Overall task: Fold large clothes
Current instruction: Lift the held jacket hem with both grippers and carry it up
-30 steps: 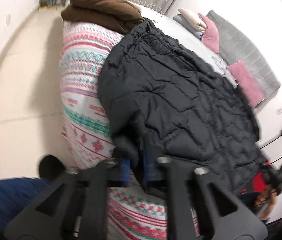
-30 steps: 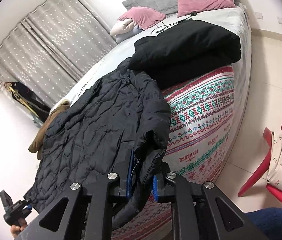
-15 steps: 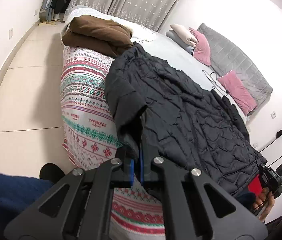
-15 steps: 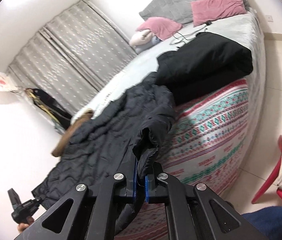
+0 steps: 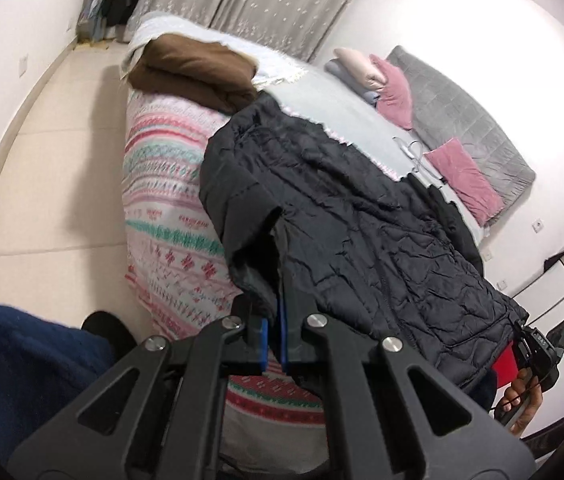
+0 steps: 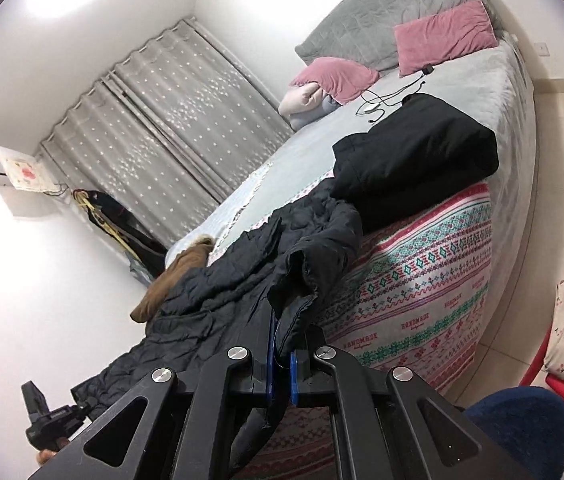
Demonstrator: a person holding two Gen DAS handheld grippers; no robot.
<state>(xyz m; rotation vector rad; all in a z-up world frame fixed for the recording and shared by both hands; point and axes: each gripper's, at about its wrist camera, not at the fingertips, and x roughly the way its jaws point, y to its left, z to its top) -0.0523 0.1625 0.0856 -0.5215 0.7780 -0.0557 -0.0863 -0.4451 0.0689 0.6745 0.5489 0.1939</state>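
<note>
My left gripper [image 5: 274,332] pinches one edge of the black puffy jacket [image 5: 361,216]. My right gripper [image 6: 280,360] pinches another edge, maybe a sleeve. The jacket lies across the bed [image 5: 170,184], beside a folded black pile [image 6: 413,160].

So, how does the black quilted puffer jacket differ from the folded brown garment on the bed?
The black quilted puffer jacket lies spread out and crumpled; the folded brown garment is a compact bundle. The jacket is pinched by the left gripper and right gripper; the brown garment lies untouched. Both rest on the patterned bedspread.
</note>
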